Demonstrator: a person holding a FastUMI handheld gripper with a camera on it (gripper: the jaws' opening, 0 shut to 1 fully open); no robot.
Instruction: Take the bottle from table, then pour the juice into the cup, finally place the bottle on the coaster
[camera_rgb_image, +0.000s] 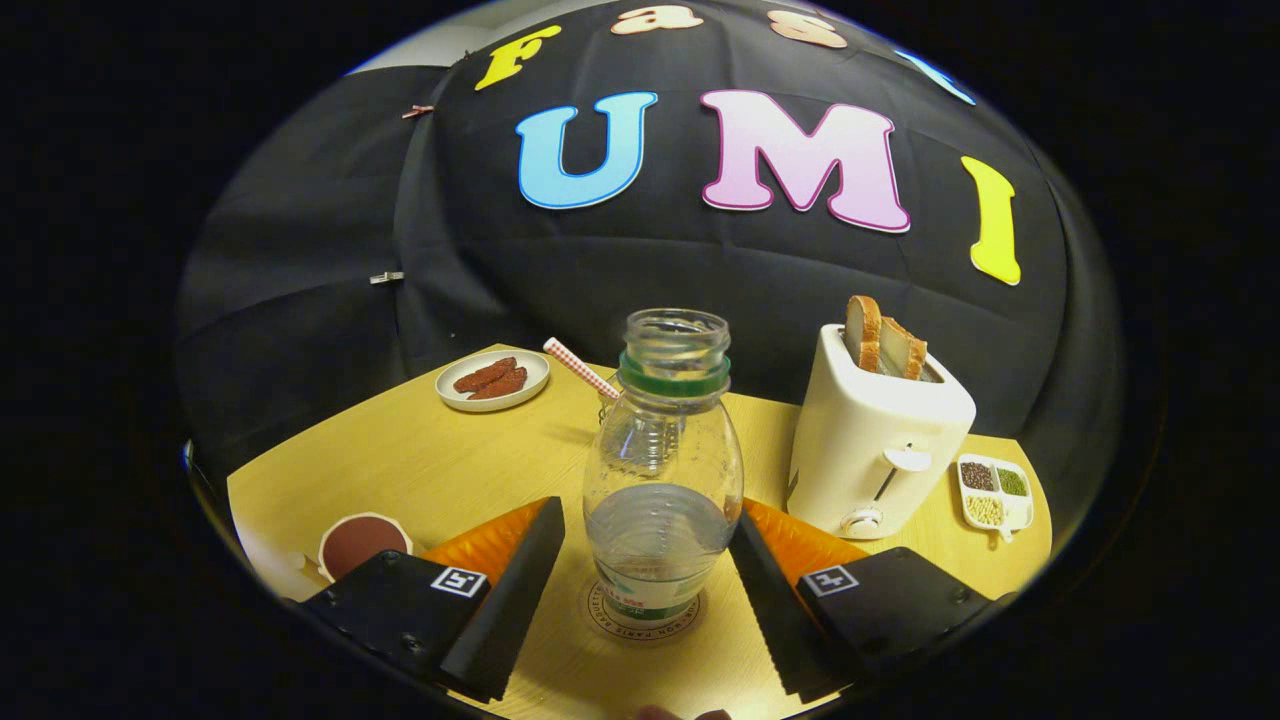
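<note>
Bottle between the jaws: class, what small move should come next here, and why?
Probably draw the gripper straight back with the jaws open. The bottle stands upright on the coaster, and the jaws are spread on either side of it, one clearly apart from it, so the placing looks done. A sideways move could knock the uncapped bottle toward the toaster.

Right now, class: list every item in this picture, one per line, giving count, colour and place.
bottle: one, clear with a green neck ring, uncapped, upright on the coaster between the fingers
coaster: one, pale, under the bottle
cup: one, white, dark drink inside, beside one finger
plate: one, white, two brown pieces, far side
straw: one, red-checked, behind the bottle
toaster: one, cream, two bread slices
divided dish: one, white, beside the toaster
table: one, light wood
tool: one, open, fingers either side of the bottle
</note>
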